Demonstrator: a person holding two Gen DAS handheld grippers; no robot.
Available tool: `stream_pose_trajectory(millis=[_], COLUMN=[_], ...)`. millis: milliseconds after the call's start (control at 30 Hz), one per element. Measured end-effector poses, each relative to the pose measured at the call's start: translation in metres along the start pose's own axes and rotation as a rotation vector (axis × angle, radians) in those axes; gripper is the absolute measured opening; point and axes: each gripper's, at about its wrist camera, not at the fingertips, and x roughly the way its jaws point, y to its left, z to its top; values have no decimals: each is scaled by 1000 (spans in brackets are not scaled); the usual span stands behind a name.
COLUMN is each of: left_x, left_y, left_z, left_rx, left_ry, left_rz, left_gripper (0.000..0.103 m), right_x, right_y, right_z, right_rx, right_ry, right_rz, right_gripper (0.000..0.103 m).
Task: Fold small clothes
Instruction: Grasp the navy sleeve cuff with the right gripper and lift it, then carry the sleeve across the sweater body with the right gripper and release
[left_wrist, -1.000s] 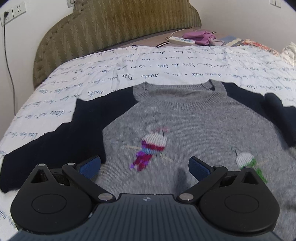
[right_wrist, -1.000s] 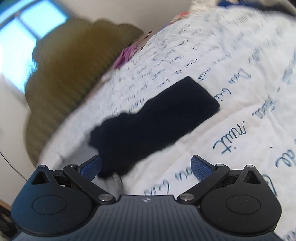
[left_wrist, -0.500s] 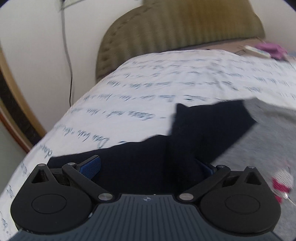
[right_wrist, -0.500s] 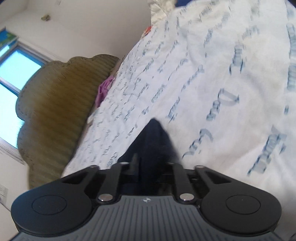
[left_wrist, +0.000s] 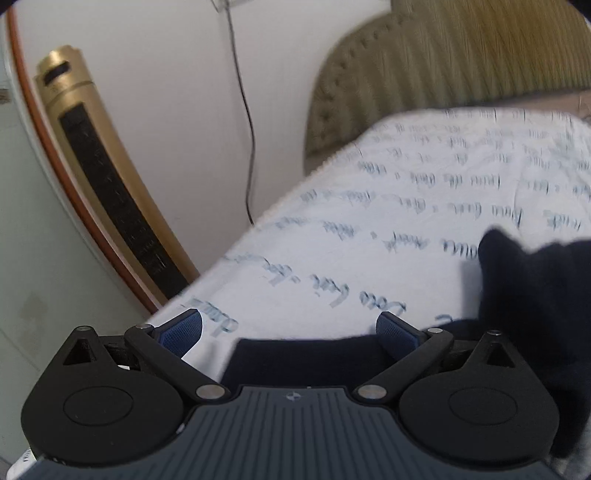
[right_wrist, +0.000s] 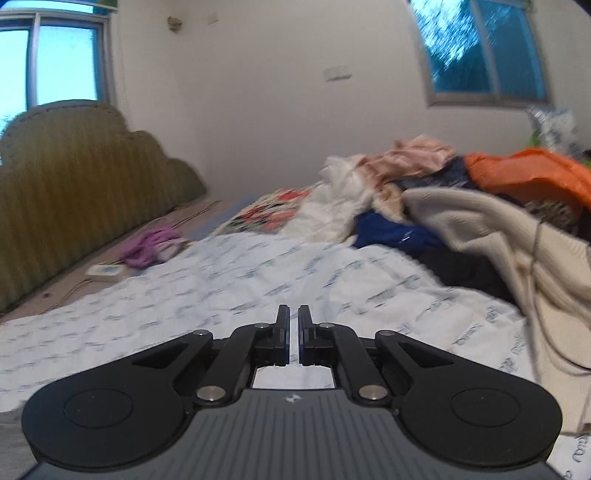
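In the left wrist view, the sweater's dark navy sleeve (left_wrist: 306, 356) lies on the white printed bedsheet (left_wrist: 369, 258), its cuff end between my open left gripper's (left_wrist: 290, 330) blue fingertips (left_wrist: 181, 328). More navy fabric (left_wrist: 535, 295) bunches up at the right. In the right wrist view, my right gripper (right_wrist: 291, 334) is nearly shut with a thin gap between the fingers, raised above the sheet (right_wrist: 221, 295). I cannot see any cloth between its fingers from here. The sweater's grey body is out of view.
A gold tower fan (left_wrist: 107, 177) and a hanging cable (left_wrist: 247, 122) stand left of the bed by the wall. An olive headboard (right_wrist: 74, 184) is at the back. A pile of clothes (right_wrist: 461, 206), a purple garment (right_wrist: 151, 247) and a remote (right_wrist: 105, 272) lie on the bed.
My left gripper swung left from the sweater's front to the sleeve's cuff end. My right gripper closed over the other dark sleeve, then tilted up; the sleeve no longer shows in its view.
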Motion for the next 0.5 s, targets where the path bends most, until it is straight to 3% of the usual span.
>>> stream_pose_trajectory(millis=[100, 133, 167, 233, 333, 433, 500], left_x=[-30, -40, -51, -72, -100, -118, -129], left_y=[2, 2, 2, -2, -10, -25, -35], left_z=[0, -1, -2, -5, -13, -26, -35], left_rx=[3, 8, 16, 32, 67, 93, 111], left_ry=[-19, -20, -19, -23, -34, -3, 21], left_rz=[-84, -130, -173, -247, -347, -449, -513], left_gripper=[103, 103, 103, 103, 103, 103, 103], right_x=[0, 0, 0, -5, -13, 4, 22], right_y=[-3, -2, -3, -4, -4, -1, -2], right_z=[-13, -26, -40, -70, -106, -128, -131], right_rx=[165, 224, 286, 400, 471, 522, 571], right_ry=[137, 189, 235, 321, 388, 430, 373], right_rz=[181, 230, 258, 302, 321, 322, 331], right_gripper=[14, 31, 61, 89, 89, 89, 89])
